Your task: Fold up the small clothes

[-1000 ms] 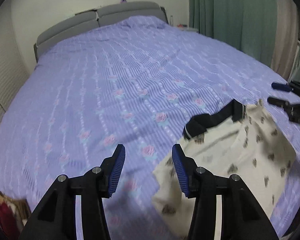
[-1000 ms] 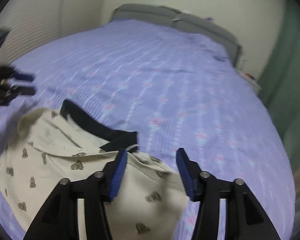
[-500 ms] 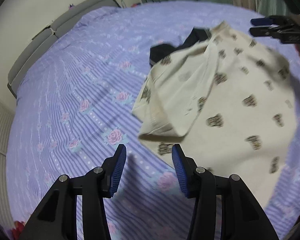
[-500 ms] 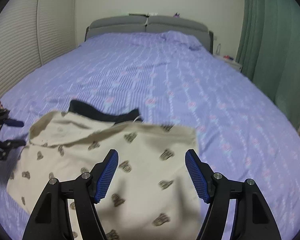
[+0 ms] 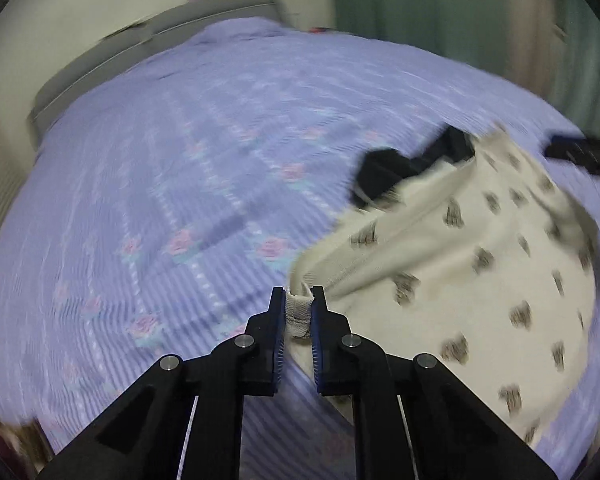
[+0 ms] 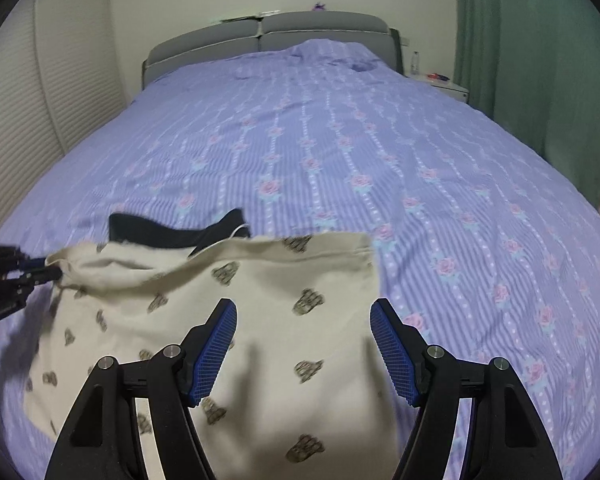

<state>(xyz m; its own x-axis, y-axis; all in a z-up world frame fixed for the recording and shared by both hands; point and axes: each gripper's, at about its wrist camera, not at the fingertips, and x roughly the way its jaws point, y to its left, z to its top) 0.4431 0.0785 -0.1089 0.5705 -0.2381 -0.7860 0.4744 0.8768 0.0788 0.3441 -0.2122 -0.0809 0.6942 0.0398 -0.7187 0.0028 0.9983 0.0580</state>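
1. The left gripper (image 5: 299, 312) is pinched tight on a hemmed corner of the cream garment (image 5: 460, 280), probably to lift that edge for a fold.
2. The right gripper (image 6: 303, 346) hangs wide apart above the same garment, holding nothing, apparently ready to take another edge.
3. The garment lies on the purple bedspread (image 6: 340, 140) near the foot of the bed, a black piece (image 6: 172, 234) at its far edge.
4. The left view is smeared by motion; I cannot tell whether the black piece is a collar or separate clothing. The garment's near edge is cut off.
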